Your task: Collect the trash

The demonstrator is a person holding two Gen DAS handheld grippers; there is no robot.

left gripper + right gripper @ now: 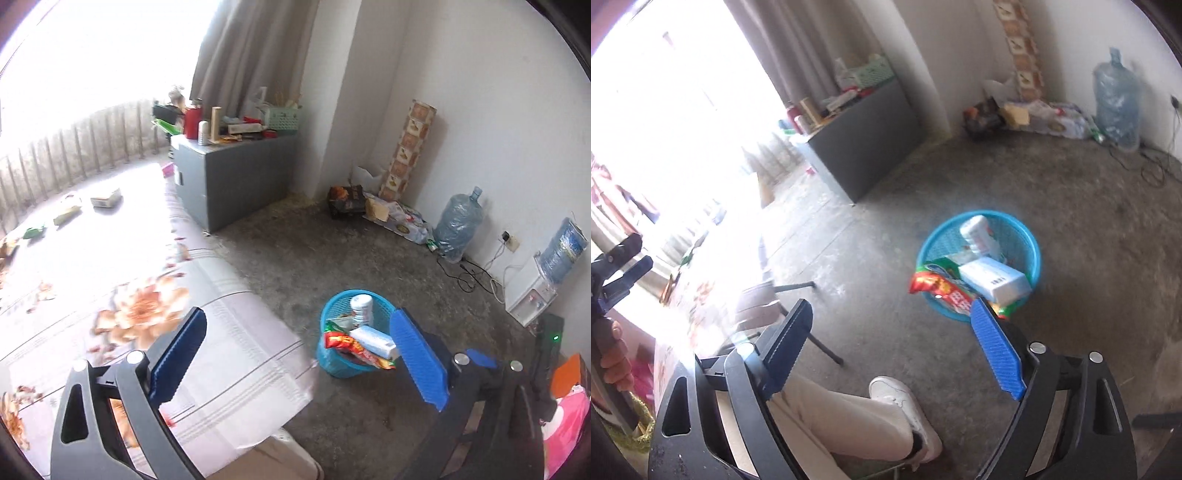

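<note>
Blue trash basket on floor below both tools, left tool and right tool spread wide, empty

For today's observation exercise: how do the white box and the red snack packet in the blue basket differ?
The white box is rigid and plain; the red snack packet is soft, crinkled and printed. The box lies within the blue basket; the packet overhangs its rim. Both lie on top of the pile.

At my twelve o'clock a grey cabinet stands under the curtain. At two, a water jug leans by the wall; at three, a dispenser.
</note>
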